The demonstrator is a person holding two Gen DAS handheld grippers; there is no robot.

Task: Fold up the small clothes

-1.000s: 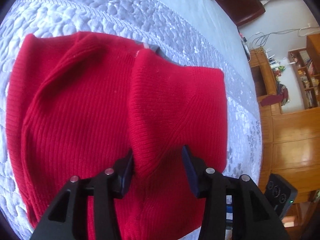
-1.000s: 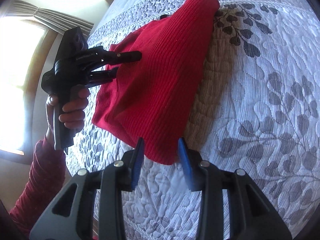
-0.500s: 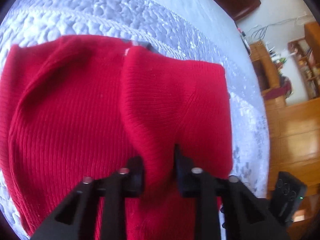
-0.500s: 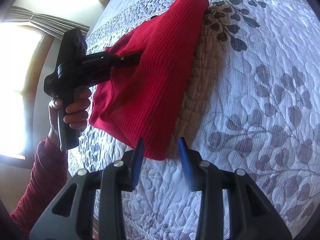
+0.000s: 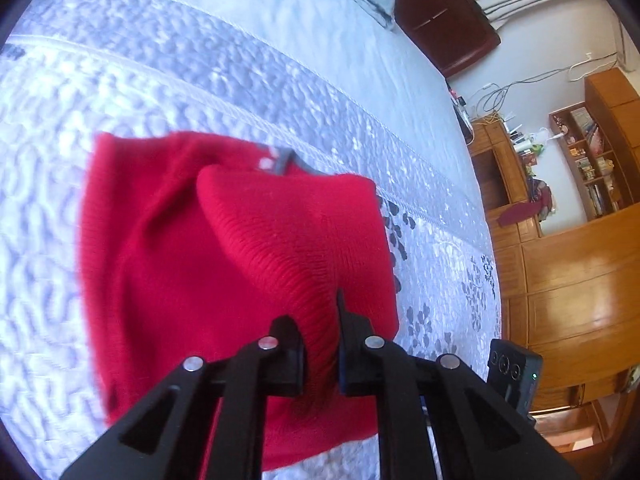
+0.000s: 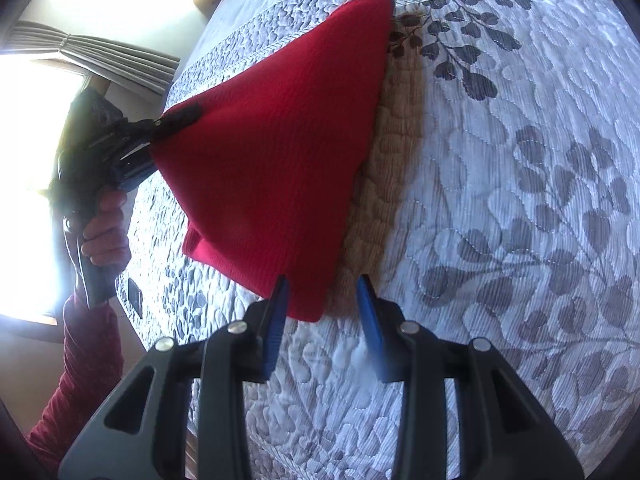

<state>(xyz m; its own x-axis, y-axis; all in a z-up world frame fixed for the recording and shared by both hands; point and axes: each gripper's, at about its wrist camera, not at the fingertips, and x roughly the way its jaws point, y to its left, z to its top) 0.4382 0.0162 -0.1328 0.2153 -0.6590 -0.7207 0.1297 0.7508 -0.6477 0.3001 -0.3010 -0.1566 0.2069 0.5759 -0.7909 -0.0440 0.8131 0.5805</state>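
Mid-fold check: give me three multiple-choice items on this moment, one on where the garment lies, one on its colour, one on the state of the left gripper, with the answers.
1. Where does the red knit sweater lie?
A. On a wooden floor
B. On the quilted bedspread
C. On a chair

2. What colour is the garment?
A. Red
B. Navy
C. White

3. What is the state of the left gripper?
A. Wide open above the cloth
B. Shut on nothing
C. Shut on a fold of the sweater

Answers:
1. B: the grey leaf-patterned quilt surrounds the sweater in both views.
2. A: the ribbed knit is plainly red throughout.
3. C: its jaws have just been closing, and a ridge of knit is pinched between them and pulled up into a peak; the right gripper stands open at the sweater's near corner.
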